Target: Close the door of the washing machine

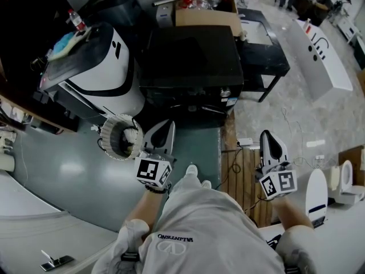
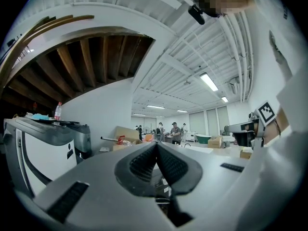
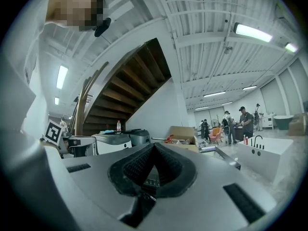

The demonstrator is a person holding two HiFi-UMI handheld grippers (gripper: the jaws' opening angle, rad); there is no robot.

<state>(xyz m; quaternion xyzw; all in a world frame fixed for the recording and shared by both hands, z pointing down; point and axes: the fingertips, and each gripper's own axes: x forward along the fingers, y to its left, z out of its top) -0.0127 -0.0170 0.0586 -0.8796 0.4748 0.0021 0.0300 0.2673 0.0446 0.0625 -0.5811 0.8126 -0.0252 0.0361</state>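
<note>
In the head view a black washing machine (image 1: 191, 56) stands straight ahead, seen from above. A round white-rimmed ring (image 1: 121, 137), which looks like its open door, sticks out at its lower left corner. My left gripper (image 1: 168, 127) is level, shut and empty, its tip just right of that ring and apart from it. My right gripper (image 1: 267, 136) hovers further right over the floor, also shut and empty. In the left gripper view (image 2: 156, 146) and the right gripper view (image 3: 154, 146) the jaws meet with nothing between them.
A white machine with black trim (image 1: 97, 67) stands left of the black one, with a bottle (image 1: 75, 19) on it. Behind are a cardboard box (image 1: 205, 7) and a black table (image 1: 265, 56). A white bathtub (image 1: 322, 53) and a toilet (image 1: 348, 178) are on the right. Cables (image 1: 239, 164) lie on the floor.
</note>
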